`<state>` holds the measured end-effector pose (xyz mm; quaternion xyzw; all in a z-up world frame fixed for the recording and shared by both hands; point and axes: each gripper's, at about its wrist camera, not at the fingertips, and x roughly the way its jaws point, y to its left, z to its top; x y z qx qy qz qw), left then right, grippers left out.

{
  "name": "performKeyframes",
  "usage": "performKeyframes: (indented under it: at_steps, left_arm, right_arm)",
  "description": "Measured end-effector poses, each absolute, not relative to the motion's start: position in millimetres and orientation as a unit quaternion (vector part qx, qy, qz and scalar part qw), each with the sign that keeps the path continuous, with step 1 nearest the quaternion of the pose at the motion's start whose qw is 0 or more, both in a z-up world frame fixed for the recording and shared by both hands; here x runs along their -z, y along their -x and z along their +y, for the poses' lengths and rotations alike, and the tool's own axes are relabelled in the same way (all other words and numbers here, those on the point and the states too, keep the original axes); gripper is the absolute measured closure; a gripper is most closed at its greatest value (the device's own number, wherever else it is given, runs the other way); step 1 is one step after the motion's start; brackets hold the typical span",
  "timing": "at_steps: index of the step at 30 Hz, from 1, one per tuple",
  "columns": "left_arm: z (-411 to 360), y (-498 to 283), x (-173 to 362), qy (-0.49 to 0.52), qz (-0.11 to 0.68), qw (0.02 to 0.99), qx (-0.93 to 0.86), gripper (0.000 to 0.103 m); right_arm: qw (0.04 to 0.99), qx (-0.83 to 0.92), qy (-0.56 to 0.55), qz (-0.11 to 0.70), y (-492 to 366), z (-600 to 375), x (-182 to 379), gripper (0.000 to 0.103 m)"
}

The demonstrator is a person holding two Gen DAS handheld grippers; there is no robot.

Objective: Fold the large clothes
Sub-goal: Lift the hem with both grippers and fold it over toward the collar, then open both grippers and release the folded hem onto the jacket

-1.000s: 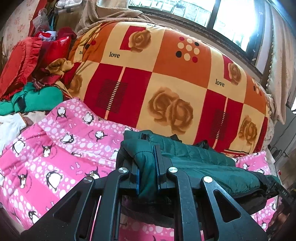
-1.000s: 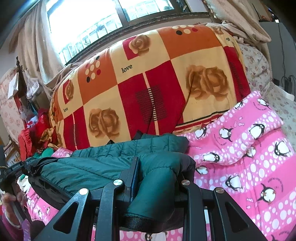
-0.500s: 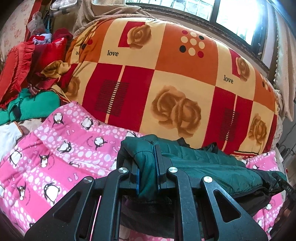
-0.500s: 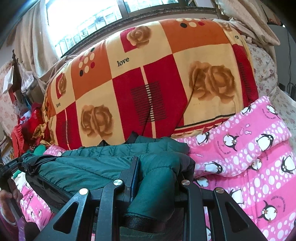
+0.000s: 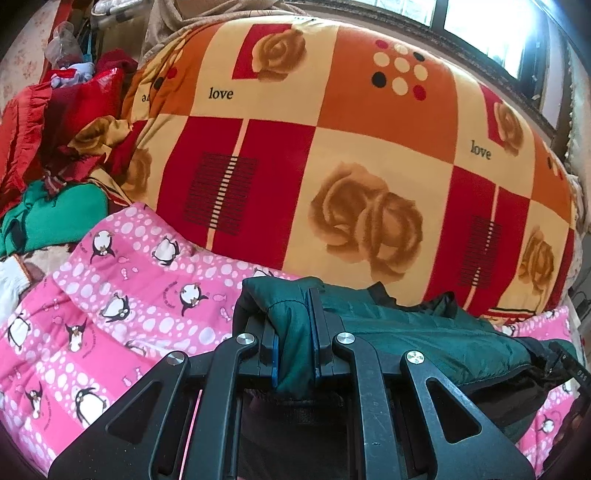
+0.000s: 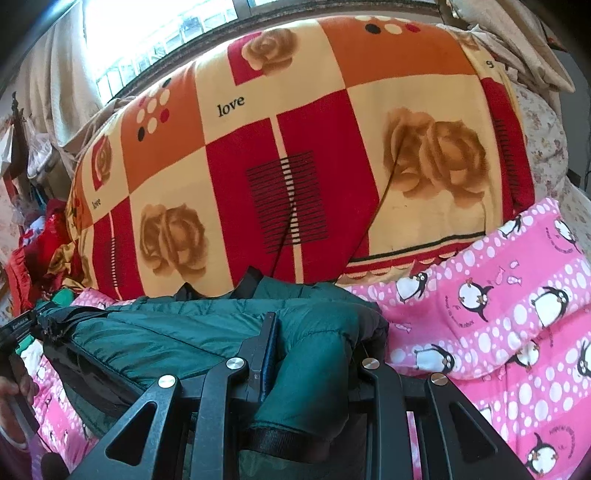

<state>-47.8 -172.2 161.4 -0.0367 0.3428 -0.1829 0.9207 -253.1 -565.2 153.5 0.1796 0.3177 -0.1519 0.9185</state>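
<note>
A dark green quilted jacket (image 5: 424, 332) hangs stretched between both grippers above a pink penguin-print blanket (image 5: 122, 302). My left gripper (image 5: 293, 332) is shut on a bunched fold at the jacket's left end. In the right wrist view the same jacket (image 6: 177, 332) runs off to the left, and my right gripper (image 6: 314, 347) is shut on a thick rolled fold at its right end. The right finger of that gripper is buried under the cloth. A hand (image 6: 14, 391) on the other gripper shows at the left edge.
A big rolled quilt (image 5: 351, 147) in red, orange and cream rose print lies just behind the jacket, under a window (image 5: 487, 26). Red and green clothes (image 5: 55, 155) are heaped at the far left. The pink blanket (image 6: 517, 332) spreads to both sides.
Both grippers have carried the jacket forward toward the rolled quilt, which now looms larger and closer. The grip on the jacket is unchanged at both ends.
</note>
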Motion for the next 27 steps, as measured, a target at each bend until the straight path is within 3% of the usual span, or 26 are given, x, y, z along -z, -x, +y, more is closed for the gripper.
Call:
performKeyframes:
  at_steps: [27]
  left_arm:
    - [-208.1, -1.2, -94.7, 0.006, 0.368, 0.916, 0.161, 0.086]
  right_arm:
    - [0.879, 0.183, -0.208, 0.388, 176.4, -597.8, -59.0, 0.079]
